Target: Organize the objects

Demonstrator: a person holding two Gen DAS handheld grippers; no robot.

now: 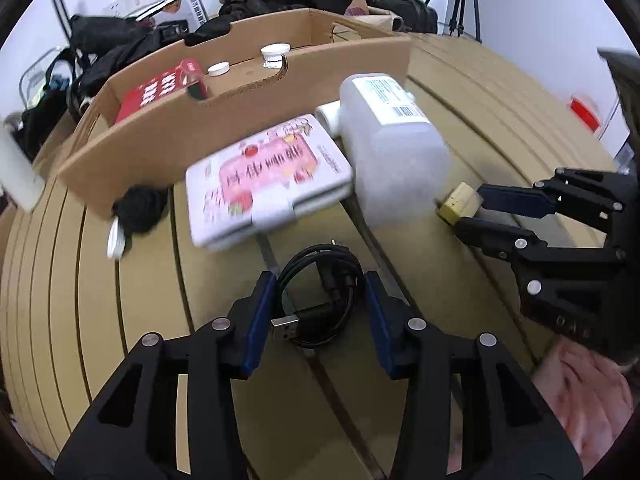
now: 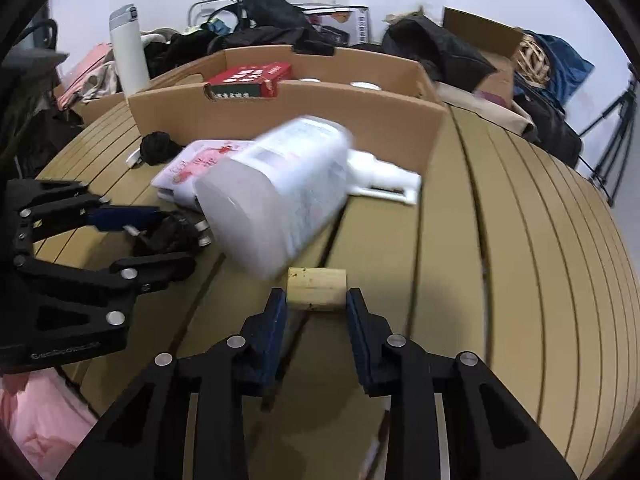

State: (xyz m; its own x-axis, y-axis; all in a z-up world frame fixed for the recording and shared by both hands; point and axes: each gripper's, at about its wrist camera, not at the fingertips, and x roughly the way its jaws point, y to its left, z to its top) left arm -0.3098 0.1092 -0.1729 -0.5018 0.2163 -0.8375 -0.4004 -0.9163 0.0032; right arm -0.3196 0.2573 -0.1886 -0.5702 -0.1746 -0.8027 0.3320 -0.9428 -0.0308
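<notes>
- In the left wrist view, my left gripper fills the lower centre of the frame, its blue pads on either side of a coiled black USB cable lying on the slatted table.
- The cable's loops reach both pads, but I cannot tell whether the pads are actually pressing on it.
- At the right edge of that frame my right gripper is clenched on a small cork, which sits just beside the base of the white plastic jug.
- In the right wrist view the cork is at lower centre, lying sideways between the two blue pads with each end touching a pad, resting on the table.
- The jug lies on its side at frame centre, blurred, its nozzle pointing towards the cardboard box.
- A pink-and-white packet lies flat at centre in the left view, left of the jug and in front of the box.
- A black bundle with a white piece sits at centre left, against the box's front wall.
- Inside the box I see a red carton and two white caps in the upper part of the frame.
- A white flask stands upright at upper left of the right view, behind the box.
</notes>
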